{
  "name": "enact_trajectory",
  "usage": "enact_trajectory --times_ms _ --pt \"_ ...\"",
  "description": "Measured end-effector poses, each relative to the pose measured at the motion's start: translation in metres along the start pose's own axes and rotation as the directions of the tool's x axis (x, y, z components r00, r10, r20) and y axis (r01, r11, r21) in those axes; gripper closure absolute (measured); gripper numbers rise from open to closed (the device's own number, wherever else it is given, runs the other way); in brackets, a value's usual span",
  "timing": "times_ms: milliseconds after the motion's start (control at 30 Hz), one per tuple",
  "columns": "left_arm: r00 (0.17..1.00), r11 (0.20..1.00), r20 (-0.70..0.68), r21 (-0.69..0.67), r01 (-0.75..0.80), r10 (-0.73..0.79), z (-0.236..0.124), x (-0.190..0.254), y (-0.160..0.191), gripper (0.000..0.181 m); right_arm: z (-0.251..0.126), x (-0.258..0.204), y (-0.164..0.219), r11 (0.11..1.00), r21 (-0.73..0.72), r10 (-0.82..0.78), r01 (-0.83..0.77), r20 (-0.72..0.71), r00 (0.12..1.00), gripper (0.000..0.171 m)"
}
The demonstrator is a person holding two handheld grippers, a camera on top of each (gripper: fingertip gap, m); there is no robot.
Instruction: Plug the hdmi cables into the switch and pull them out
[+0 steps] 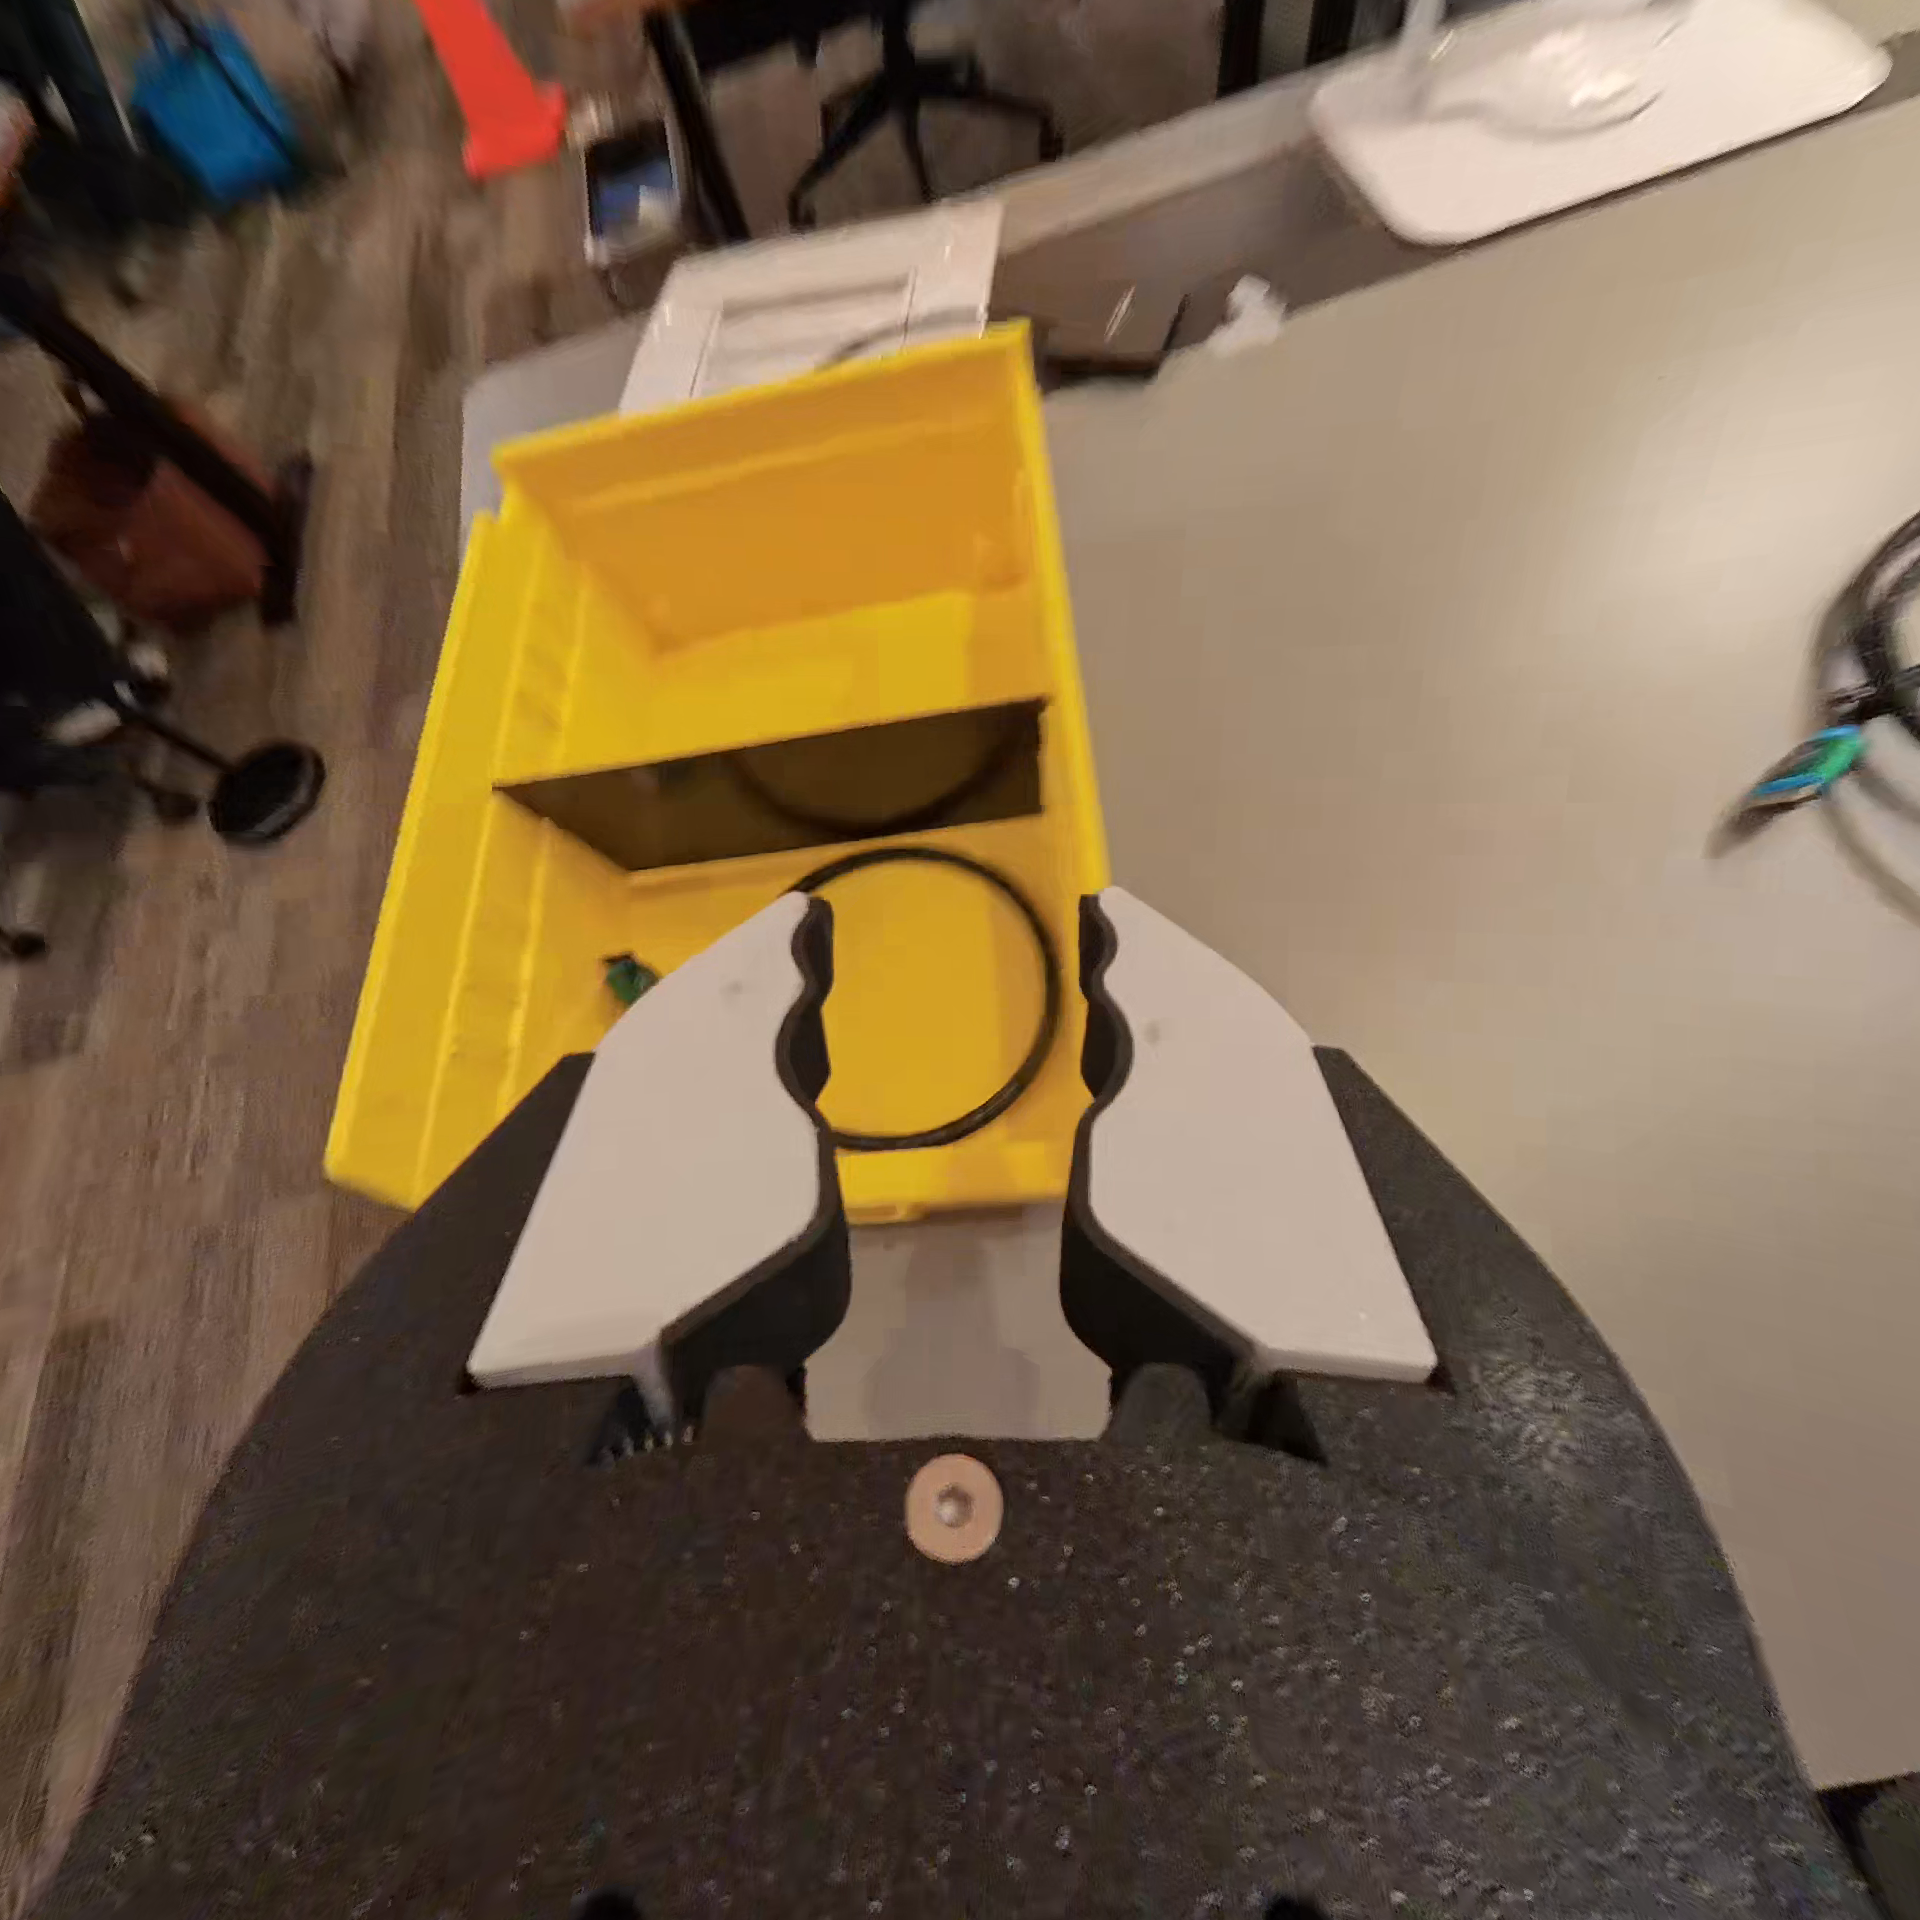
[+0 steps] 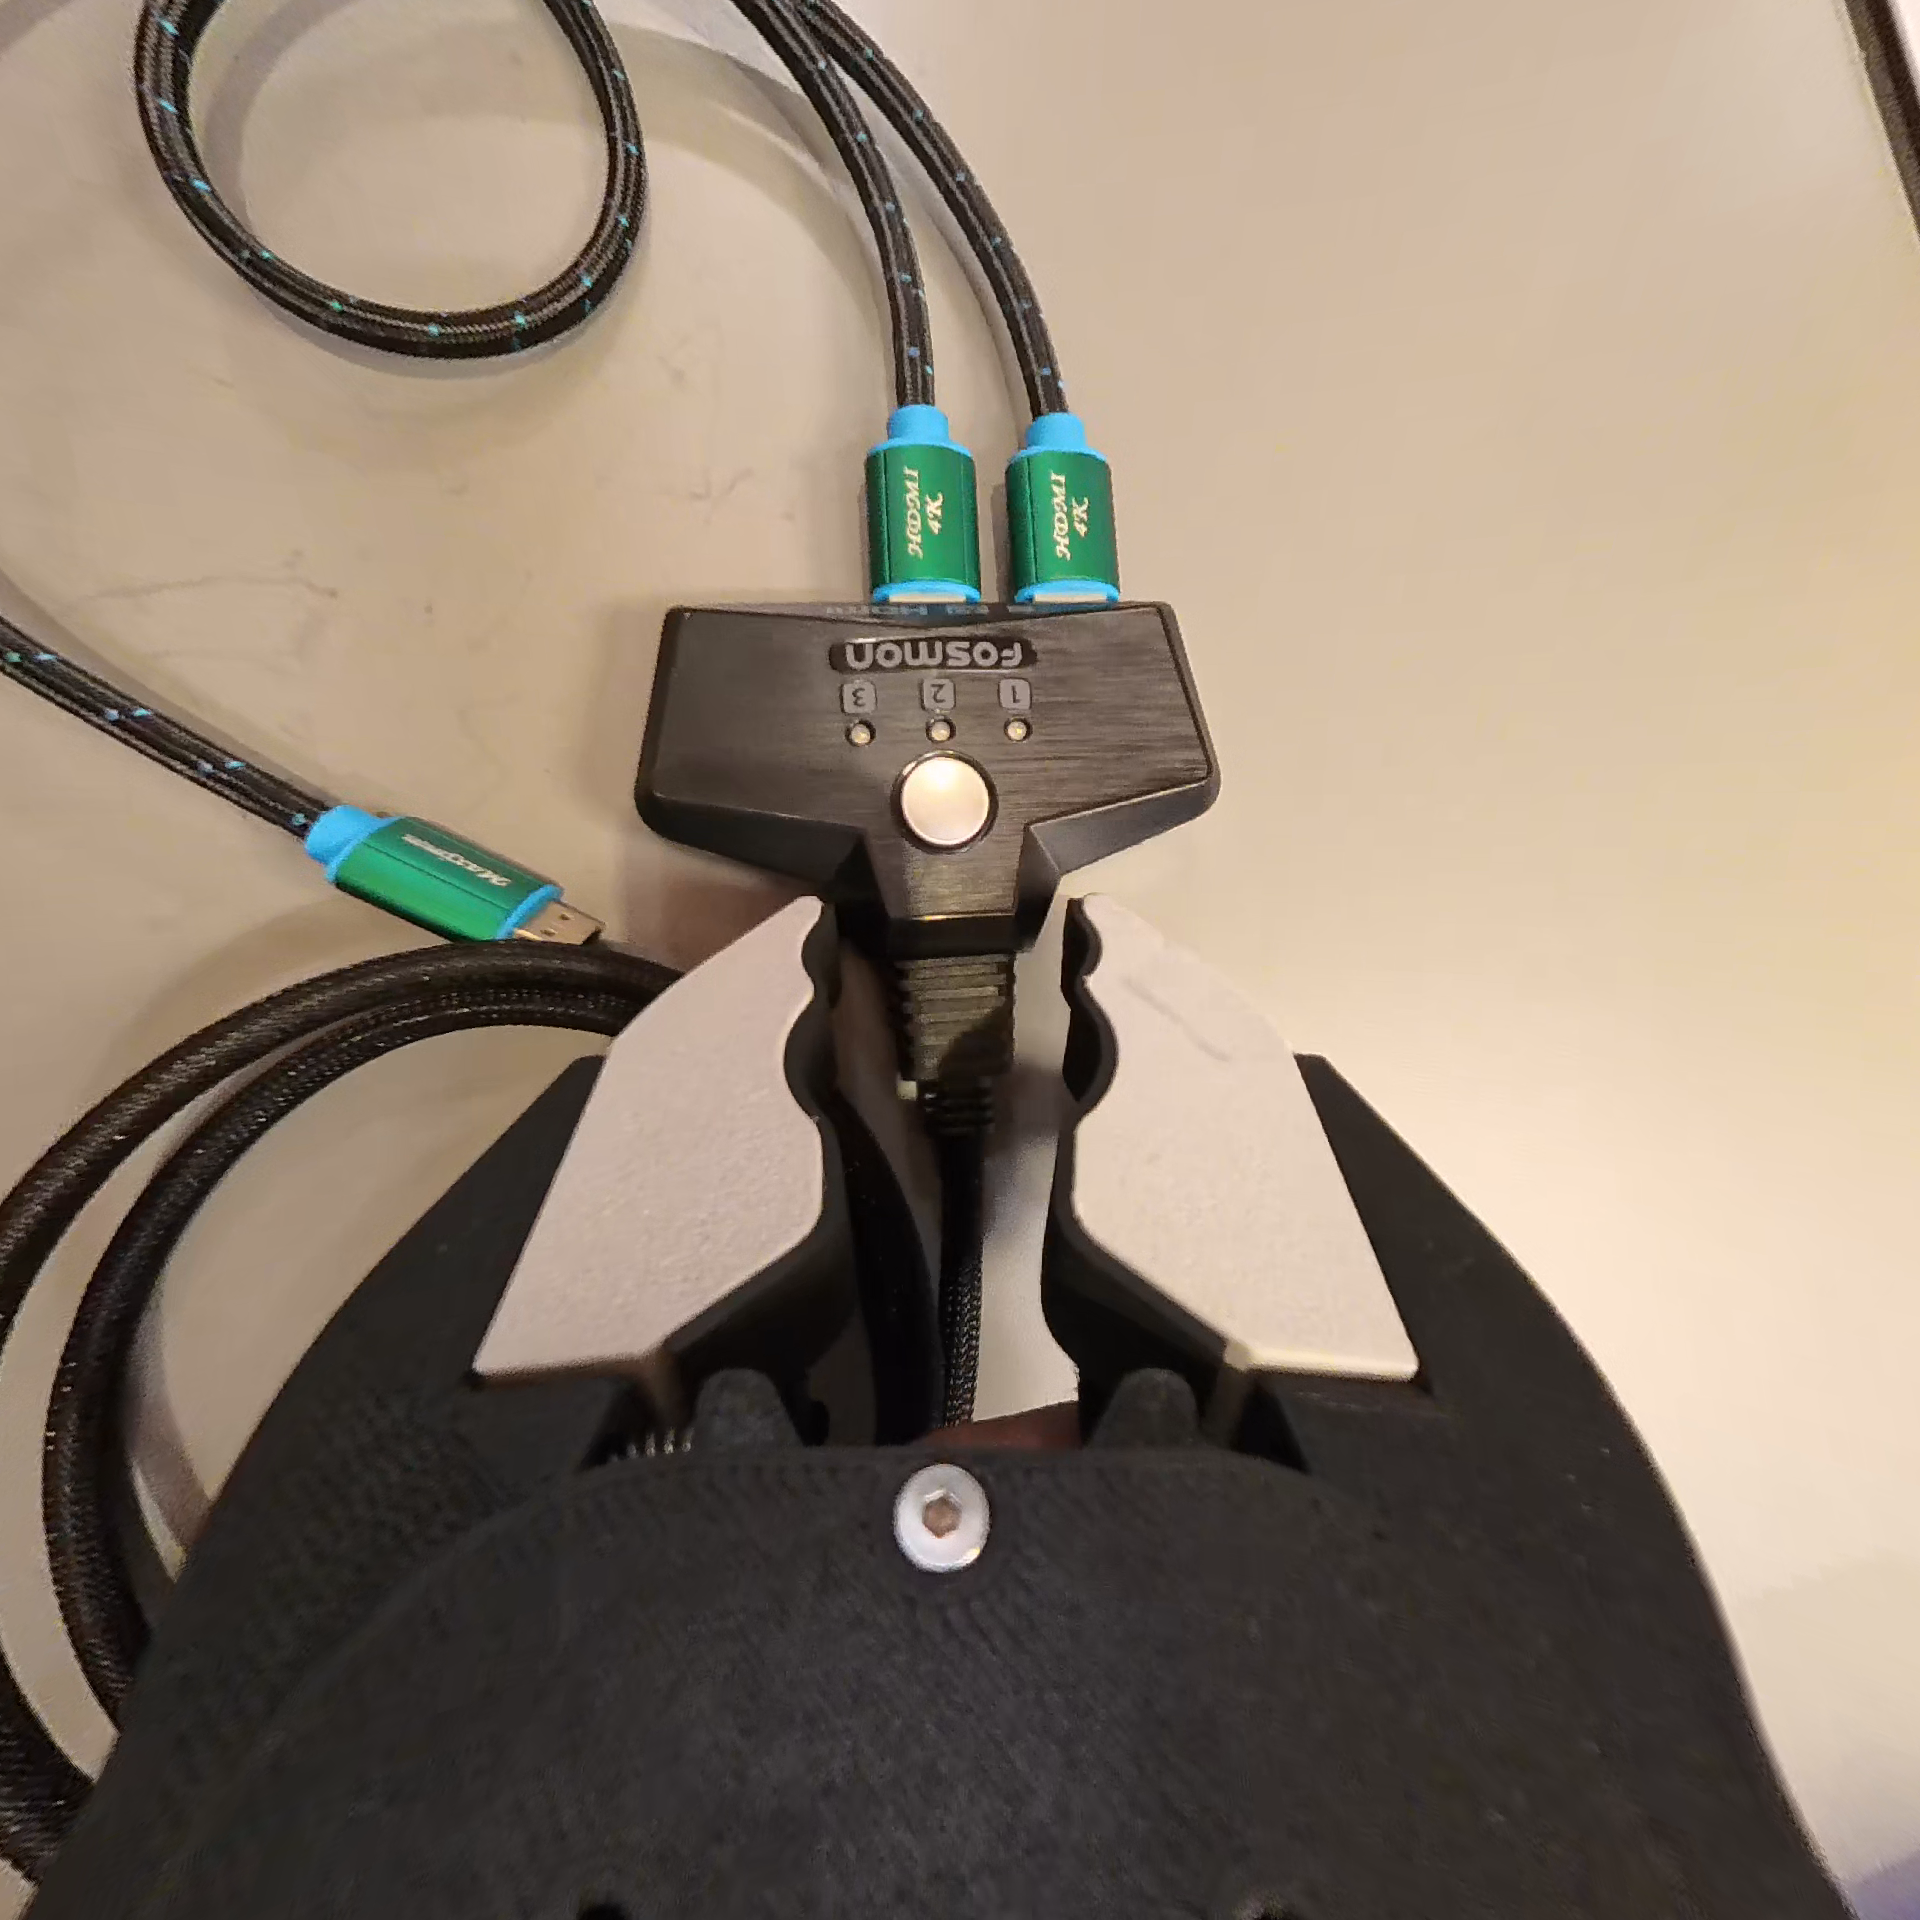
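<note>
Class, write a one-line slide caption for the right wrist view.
Open right tongs straddle the switch tail; two HDMI plugs seated, a third loose.

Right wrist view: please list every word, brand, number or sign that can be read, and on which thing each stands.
I do not copy out writing; this is where it stands.
Switch: a pale brand mark on top, and three small marked tags over three lights.
Left plugged-in plug and right plugged-in plug: pale script on each green shell.
Loose plug: small print along its green shell.
Left wrist view: blurred, no writing seen.
</note>
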State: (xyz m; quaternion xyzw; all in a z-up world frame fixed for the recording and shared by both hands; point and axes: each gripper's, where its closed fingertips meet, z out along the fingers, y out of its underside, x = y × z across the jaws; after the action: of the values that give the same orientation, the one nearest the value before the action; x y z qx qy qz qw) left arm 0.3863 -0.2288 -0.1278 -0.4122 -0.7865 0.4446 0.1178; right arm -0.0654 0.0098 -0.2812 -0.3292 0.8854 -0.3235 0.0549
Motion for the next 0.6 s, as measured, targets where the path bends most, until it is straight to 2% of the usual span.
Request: enact_trajectory --times_ms 100,167,367,467,533,600 --pt "0.998 0.985 -0.005 -0.156 0.066 -0.068 0.031 -0.033 0.028 0.136 -0.001 0.000 0.000 1.000 -0.001 0.000 0.000 -0.004 1.000 0.131" --pt "0.994 0.948 0.043 -0.299 0.108 -0.100 0.054 -0.052 0.053 0.136 -0.001 0.000 0.000 1.000 -0.001 0.004 -0.004 -0.005 1.000 0.131" --pt "0.985 0.757 0.172 -0.645 0.104 0.012 0.100 -0.093 0.113 0.137 -0.001 -0.002 0.000 1.000 0.002 -0.003 0.003 -0.007 1.000 0.134" --pt "0.981 0.674 0.184 -0.732 0.100 0.055 0.110 -0.103 0.130 0.140 -0.002 -0.002 0.001 1.000 0.003 -0.005 0.005 -0.003 1.000 0.134" --pt "0.981 0.672 0.189 -0.731 0.115 0.038 0.117 -0.106 0.133 0.162 -0.002 -0.001 0.002 1.000 0.002 -0.005 0.005 -0.003 1.000 0.134" --pt "0.983 0.675 0.181 -0.727 0.125 0.012 0.119 -0.105 0.133 0.166 -0.003 0.000 0.003 1.000 0.006 -0.002 0.002 0.001 1.000 0.134"
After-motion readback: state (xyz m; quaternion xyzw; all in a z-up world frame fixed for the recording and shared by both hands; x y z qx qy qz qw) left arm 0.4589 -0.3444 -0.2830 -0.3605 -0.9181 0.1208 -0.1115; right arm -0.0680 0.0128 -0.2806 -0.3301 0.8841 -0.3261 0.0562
